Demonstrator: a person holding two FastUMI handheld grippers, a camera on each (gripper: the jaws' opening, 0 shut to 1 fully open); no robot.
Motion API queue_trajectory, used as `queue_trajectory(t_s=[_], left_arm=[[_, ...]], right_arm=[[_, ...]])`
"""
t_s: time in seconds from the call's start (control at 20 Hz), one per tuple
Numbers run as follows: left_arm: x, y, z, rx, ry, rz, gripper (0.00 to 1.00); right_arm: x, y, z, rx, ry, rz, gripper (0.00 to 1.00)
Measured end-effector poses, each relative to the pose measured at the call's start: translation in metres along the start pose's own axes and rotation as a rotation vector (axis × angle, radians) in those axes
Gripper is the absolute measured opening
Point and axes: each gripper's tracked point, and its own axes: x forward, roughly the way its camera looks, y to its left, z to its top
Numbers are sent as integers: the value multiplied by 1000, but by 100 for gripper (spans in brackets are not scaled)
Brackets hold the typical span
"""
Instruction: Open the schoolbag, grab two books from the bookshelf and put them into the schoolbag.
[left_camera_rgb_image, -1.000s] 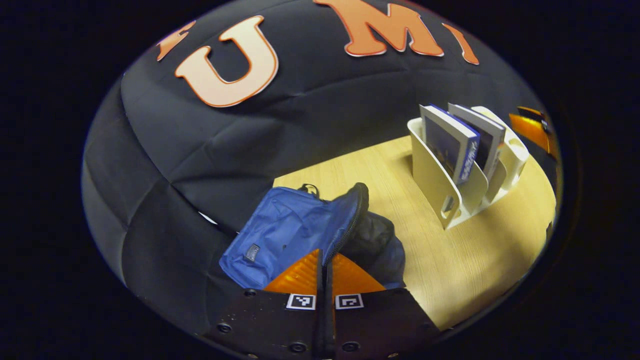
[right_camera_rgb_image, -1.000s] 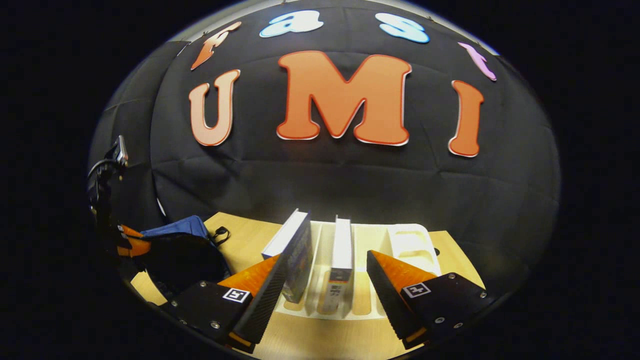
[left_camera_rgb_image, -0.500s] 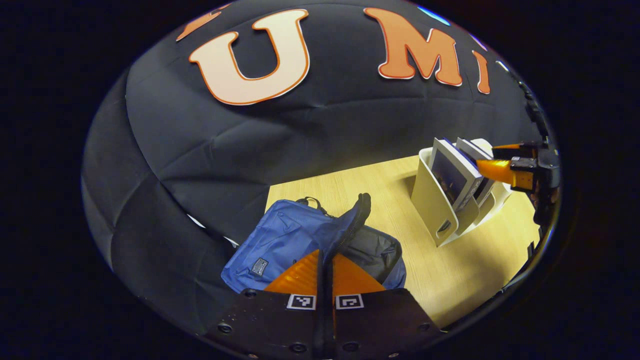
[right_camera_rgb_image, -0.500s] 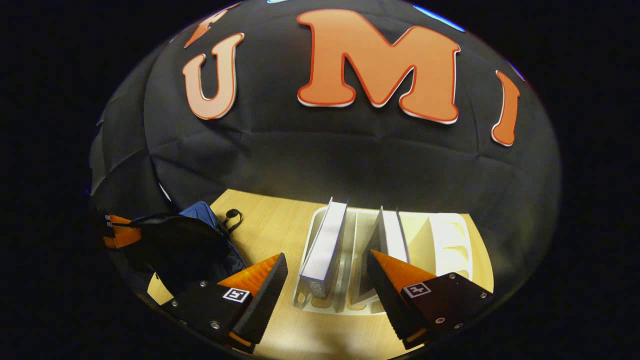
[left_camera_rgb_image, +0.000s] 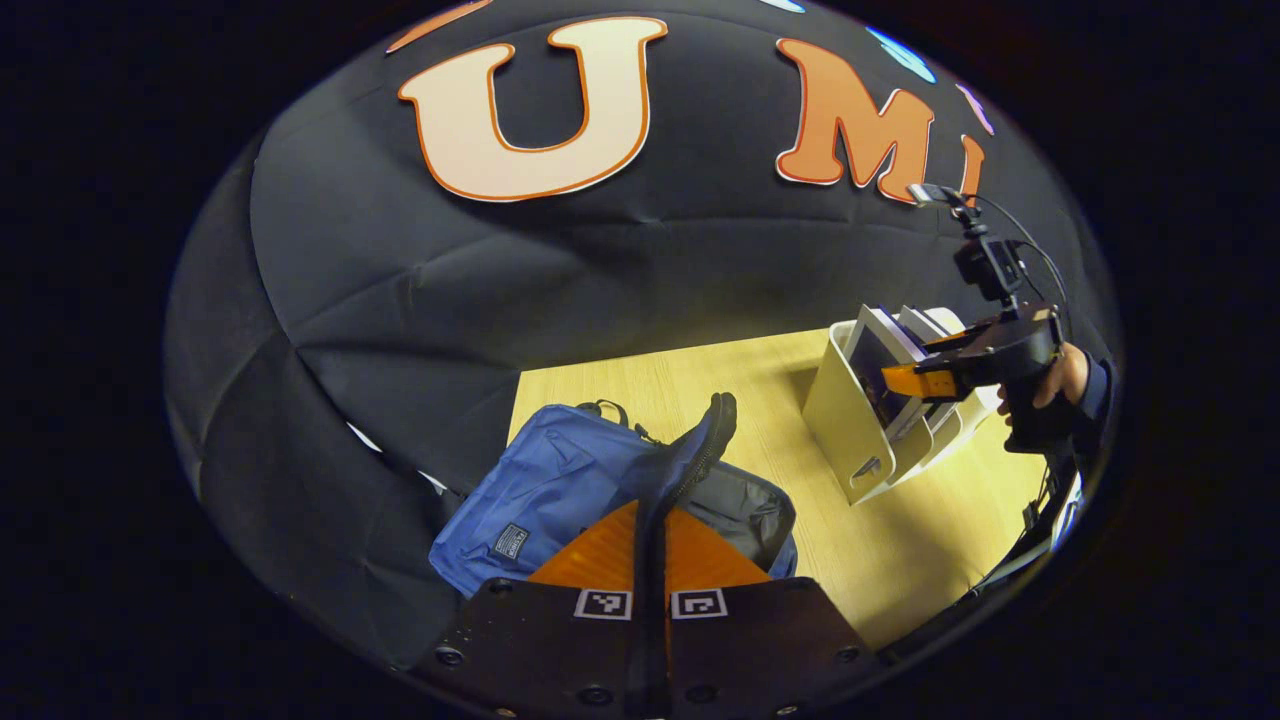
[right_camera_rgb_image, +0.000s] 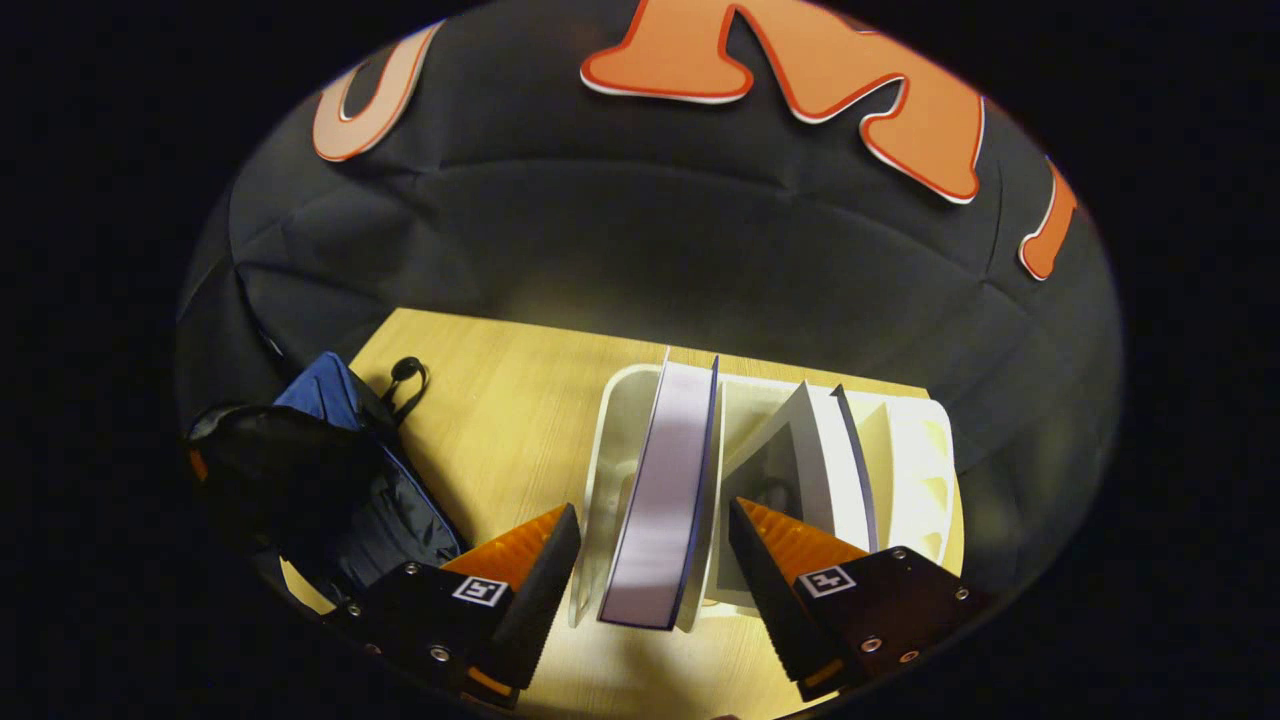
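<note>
I see a pale wooden table (right_camera_rgb_image: 500, 400) carrying 2 things directly: a blue schoolbag (left_camera_rgb_image: 560, 480) lying at its left end with its dark mouth open, and a white bookshelf (right_camera_rgb_image: 925, 470) standing well apart from it toward the right. In the right gripper view I count 2 books in the bookshelf's slots, a thick one (right_camera_rgb_image: 665, 490) nearer the schoolbag and a thinner one (right_camera_rgb_image: 820, 470) leaning beside it. Bare wood lies between schoolbag and bookshelf.
</note>
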Motion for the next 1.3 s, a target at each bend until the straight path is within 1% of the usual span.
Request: queue_trajectory(t_s=[0.05,0.1,0.25,0.3,0.35,0.4,0.45,0.5,0.65,0.7,0.75,0.85,1.0,1.15,1.3], left_arm=[[0,-2,2,1,-1,-4,0],[0,-2,1,0,-1,-10,0],[2,-2,2,-2,4,-20,0],[2,-1,2,0,4,-18,0],[2,0,3,2,4,-16,0],[2,-1,2,5,3,-16,0],[2,-1,3,3,4,-17,0],[2,-2,1,1,7,-22,0],[2,-1,2,-7,7,-21,0],[2,-1,1,-5,7,-20,0],[3,-1,1,-8,8,-20,0],[2,-1,-1,-7,12,-24,0],[3,-3,-2,-16,14,-32,0],[2,-4,-1,-9,15,-35,0],[2,-4,-2,-8,18,-37,0]], right_arm=[[5,0,3,-2,27,-6,87],[10,2,5,-1,51,-1,82],[23,-3,7,-9,117,-26,74],[28,-6,3,-19,141,-37,69],[32,-7,-2,-23,168,-40,56],[36,-5,-10,-28,202,-41,60],[40,-2,-15,-21,228,-30,48],[44,-1,-20,-13,244,-25,52],[48,0,-21,-1,258,-24,49],[46,0,-22,8,266,-20,39],[47,2,-22,22,276,-6,44],[43,3,-26,57,300,35,43],[33,-4,-30,110,291,64,40],[8,-7,-22,171,266,129,40],[-29,-12,-10,194,206,189,40]])
